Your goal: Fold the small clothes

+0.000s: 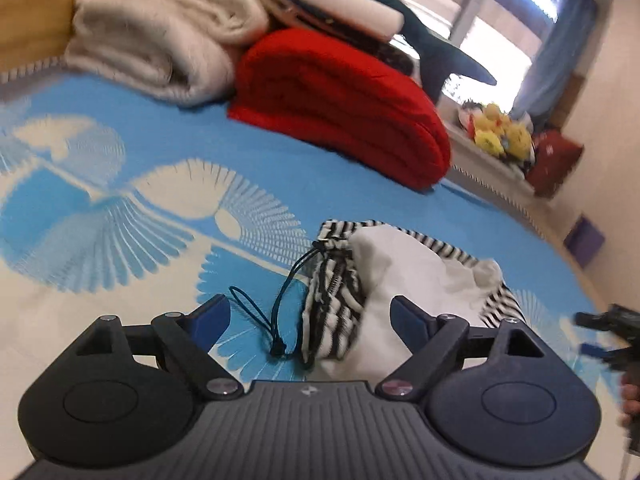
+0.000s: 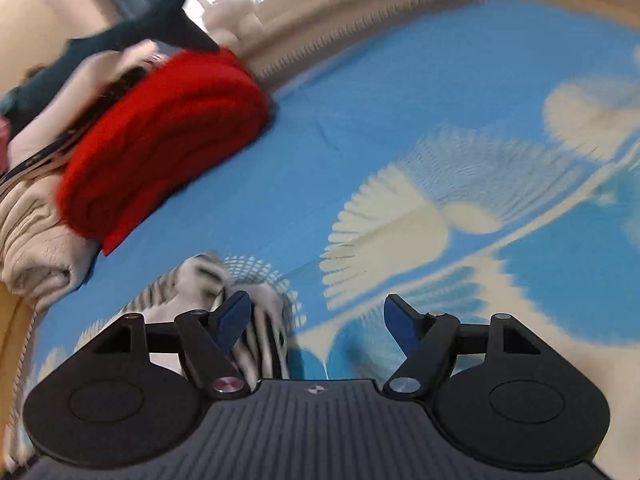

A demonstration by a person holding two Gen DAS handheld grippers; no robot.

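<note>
Both tongs are let go right now. The left gripper [image 1: 310,318] has its blue pads spread wide with nothing pinched. The striped black-and-white garment [image 1: 340,300] sits bunched up on the blue-and-white bedspread [image 1: 168,132] just ahead of it, partly between the two fingers in the picture, but neither pad presses on it. White lining shows on the garment's right side, and a dark drawstring [image 1: 276,316] with a loop trails off its left onto the bedspread.

The right gripper [image 2: 316,322] is also spread wide and holds nothing. From its own camera, the same garment [image 2: 208,280] is a blurry lump behind its left finger [image 2: 234,320], so can't tell if that pad brushes the cloth or just sits in front of it. The gap between its fingers only shows bedspread [image 2: 400,100].

View differences: only the left wrist view gives a clear look at the drawstring and the stripes. It also catches the right gripper [image 1: 616,336] as a dark blur at the right edge, plus a windowsill with yellow plush toys [image 1: 500,132]. Both views show the folded red blanket [image 1: 344,112] beside a cream blanket [image 1: 160,28] at the far end of the bed, with a dark shark plush [image 2: 160,20] behind them.
</note>
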